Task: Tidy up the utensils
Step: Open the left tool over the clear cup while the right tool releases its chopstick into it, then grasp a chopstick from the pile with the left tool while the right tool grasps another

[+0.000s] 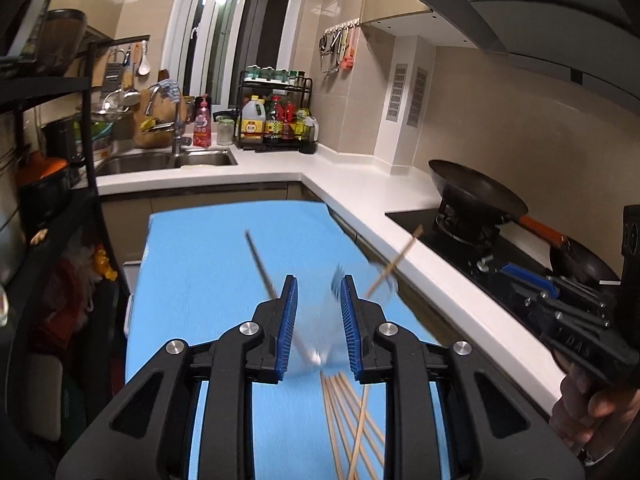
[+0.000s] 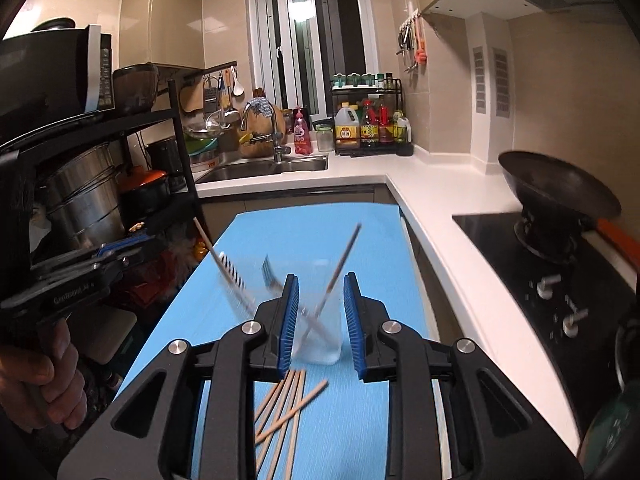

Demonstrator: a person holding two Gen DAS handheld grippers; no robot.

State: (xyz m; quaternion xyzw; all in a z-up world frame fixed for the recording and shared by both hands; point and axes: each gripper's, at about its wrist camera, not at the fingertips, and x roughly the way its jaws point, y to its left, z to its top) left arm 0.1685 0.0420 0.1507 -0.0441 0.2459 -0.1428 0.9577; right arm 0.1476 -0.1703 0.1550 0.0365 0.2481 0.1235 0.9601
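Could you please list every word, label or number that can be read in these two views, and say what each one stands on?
No text reads with certainty.
White lettering on the left claw's body, seen from the right wrist: too blurred to read.
Embossed letters on the right claw's body, seen from the left wrist: too dim to make out.
Yellow label on the oil jug: characters too small.
Pink dish soap bottle: label too small.
Microwave keypad: markings illegible.

Beige tiled walls (image 2: 560, 92); window (image 2: 316, 40) above sink (image 2: 272, 166); white L-shaped counter (image 2: 432, 196); black shelving rack (image 2: 176, 128) left; range hood (image 1: 520, 12) overhead.
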